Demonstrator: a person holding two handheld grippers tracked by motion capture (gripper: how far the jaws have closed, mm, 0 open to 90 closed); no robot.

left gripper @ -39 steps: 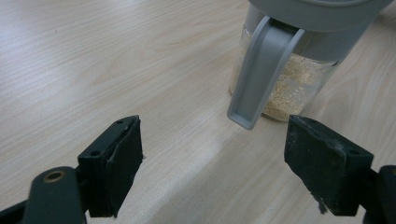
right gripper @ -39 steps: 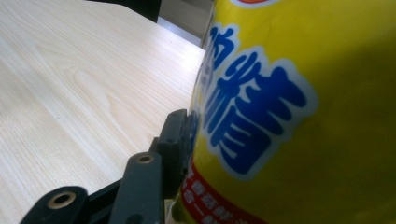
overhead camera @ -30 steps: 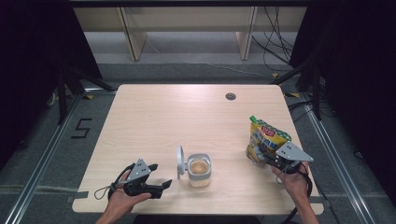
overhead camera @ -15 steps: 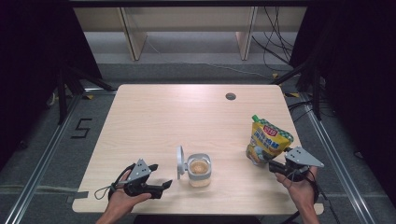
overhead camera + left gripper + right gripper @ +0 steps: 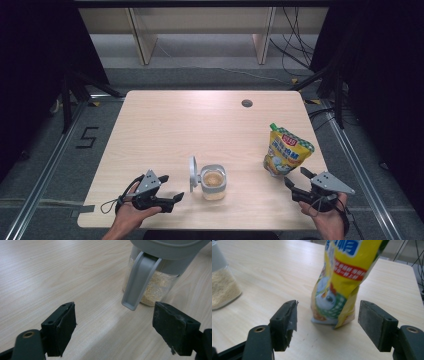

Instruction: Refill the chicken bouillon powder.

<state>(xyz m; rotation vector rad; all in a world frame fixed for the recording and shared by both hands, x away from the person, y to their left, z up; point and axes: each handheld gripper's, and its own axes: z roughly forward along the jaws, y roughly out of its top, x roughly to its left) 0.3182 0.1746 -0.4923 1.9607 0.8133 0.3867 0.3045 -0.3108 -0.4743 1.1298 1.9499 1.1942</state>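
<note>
A yellow snack pouch [image 5: 285,150] stands upright at the table's right side, seen close up as the pouch [image 5: 340,282] in the right gripper view. My right gripper [image 5: 296,179] sits just in front of it, open; its jaws have just been opening and nothing is between them [image 5: 327,323]. A clear jar of pale grains [image 5: 213,181] with its grey lid [image 5: 192,174] flipped up stands near the front middle. My left gripper [image 5: 171,188] rests open to the jar's left, and in its own view the gripper [image 5: 113,322] faces the jar [image 5: 150,287], apart from it.
The wooden table [image 5: 200,125] has a small round cable hole [image 5: 246,103] at its back right. The front edge lies just under both hands. Dark floor and cables surround the table.
My right gripper let go of the pouch, opened and drew back toward the front edge. The pouch stays standing. The left hand kept still.
</note>
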